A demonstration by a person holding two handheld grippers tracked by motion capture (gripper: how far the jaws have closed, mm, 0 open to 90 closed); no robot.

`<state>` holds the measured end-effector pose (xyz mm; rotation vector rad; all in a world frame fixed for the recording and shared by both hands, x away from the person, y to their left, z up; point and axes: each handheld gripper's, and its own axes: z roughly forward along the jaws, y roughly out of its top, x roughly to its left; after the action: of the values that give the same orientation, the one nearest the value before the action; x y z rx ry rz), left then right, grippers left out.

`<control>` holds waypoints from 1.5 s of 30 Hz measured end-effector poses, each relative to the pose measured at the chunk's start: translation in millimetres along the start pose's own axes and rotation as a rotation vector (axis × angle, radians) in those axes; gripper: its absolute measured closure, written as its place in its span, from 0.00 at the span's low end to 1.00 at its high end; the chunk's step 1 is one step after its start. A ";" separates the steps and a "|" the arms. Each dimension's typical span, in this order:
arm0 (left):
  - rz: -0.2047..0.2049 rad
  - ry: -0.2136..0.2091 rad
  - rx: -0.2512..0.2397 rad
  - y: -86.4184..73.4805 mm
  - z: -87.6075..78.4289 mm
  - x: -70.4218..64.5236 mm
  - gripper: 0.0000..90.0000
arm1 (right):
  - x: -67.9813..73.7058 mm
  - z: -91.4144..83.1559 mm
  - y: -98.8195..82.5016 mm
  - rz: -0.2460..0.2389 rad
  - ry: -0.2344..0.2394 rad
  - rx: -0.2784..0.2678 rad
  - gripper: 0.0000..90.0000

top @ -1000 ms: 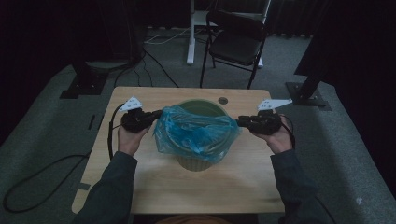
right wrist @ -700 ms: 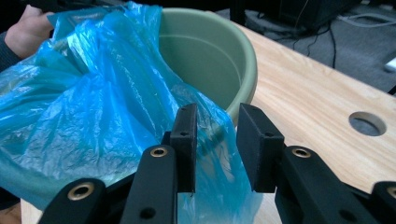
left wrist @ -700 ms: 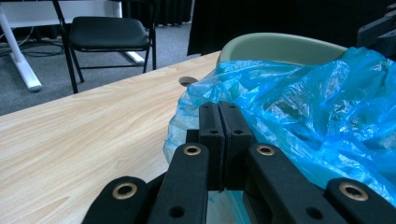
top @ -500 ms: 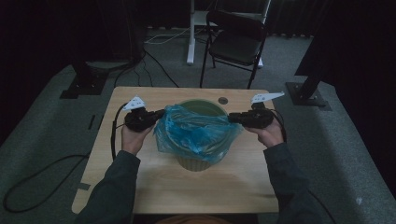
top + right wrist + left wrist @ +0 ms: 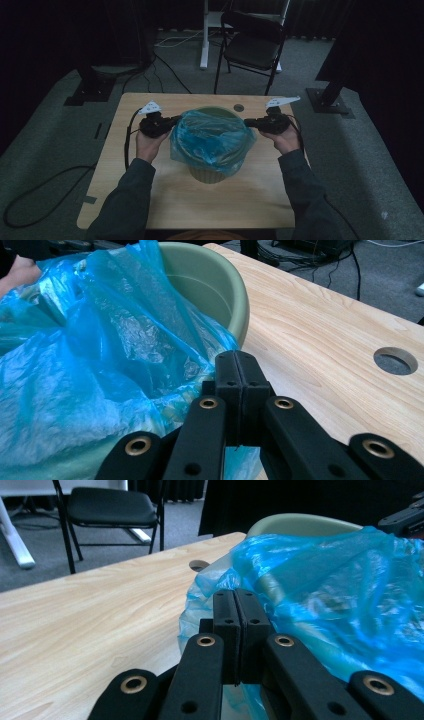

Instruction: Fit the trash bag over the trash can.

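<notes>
The crinkled blue plastic bag point(image 5: 212, 140) drapes over the pale green round plastic bin point(image 5: 212, 172) at the middle of the wooden tabletop point(image 5: 125, 190). Your left gripper point(image 5: 172, 121) pinches the bag's left edge, jaws clenched; your right gripper's point(image 5: 248, 123) jaws have just closed on its right edge.

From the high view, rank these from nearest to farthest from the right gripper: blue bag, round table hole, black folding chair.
From the right gripper:
1. Blue bag, at its jaws, on the bin.
2. Round table hole, just beyond, toward the far edge.
3. Black folding chair, on the floor past the table.
</notes>
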<state>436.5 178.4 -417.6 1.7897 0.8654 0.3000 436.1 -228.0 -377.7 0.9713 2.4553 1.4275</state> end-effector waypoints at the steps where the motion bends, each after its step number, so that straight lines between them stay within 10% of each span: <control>1: -0.006 -0.001 0.000 -0.4 2.1 0.5 0.99 | -2.6 3.2 -0.1 0.014 -0.002 -0.002 1.00; 23: -0.070 -0.002 0.055 -5.6 39.0 14.2 0.99 | -28.6 31.6 -6.3 0.071 -0.100 0.040 1.00; 45: -0.114 0.006 0.141 -38.3 38.9 21.2 0.96 | -36.6 34.1 -30.2 0.066 -0.214 0.153 1.00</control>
<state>458.2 171.2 -471.6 1.8616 1.0098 0.1740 465.1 -235.1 -427.8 1.1793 2.4208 1.1008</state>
